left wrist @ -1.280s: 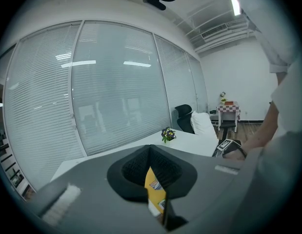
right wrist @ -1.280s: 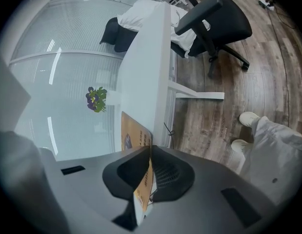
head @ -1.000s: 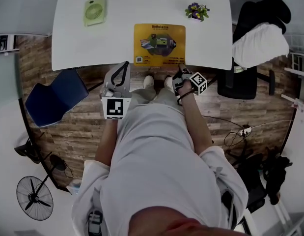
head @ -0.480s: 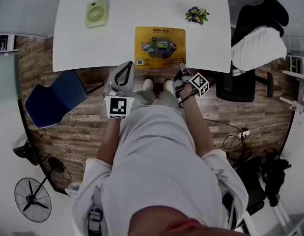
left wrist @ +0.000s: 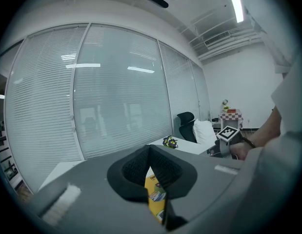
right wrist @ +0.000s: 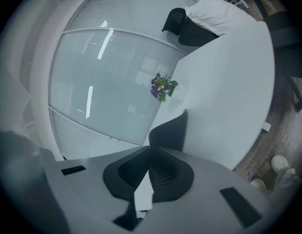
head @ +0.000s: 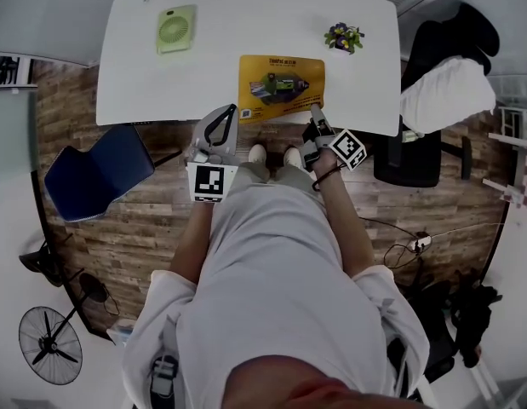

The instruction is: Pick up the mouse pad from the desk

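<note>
**Two grippers closed and empty; mouse pad not yet taken**

Two findings on the tools. The left gripper (head: 222, 119) has its jaws together with nothing between them. Its own view shows only a strip of the yellow pad through the slit below the tips. The right gripper (head: 316, 118) is likewise closed, and we see only pale desk through its slit. Both are held in front of the person, at the near edge of the desk (head: 246, 24).

The mouse pad (head: 282, 89) lies flat on the near half of the desk, right of centre, and its near edge runs close to the desk's near edge. A green fan (head: 176, 29) stands far left and a small flower pot (head: 344, 36) far right, both well apart from the pad. The right gripper is just beside the pad's near right corner, but we cannot tell whether it touches.

We judge the pad to be thin, light and limp, likely with a grippy underside that resists sliding. Lying flat, it offers the jaws no raised edge. The near right corner is the sensible hold: the jaws must part first, then one goes under the corner and one over it. Held by one corner the pad will probably droop, so a hold further in would be steadier.
</note>
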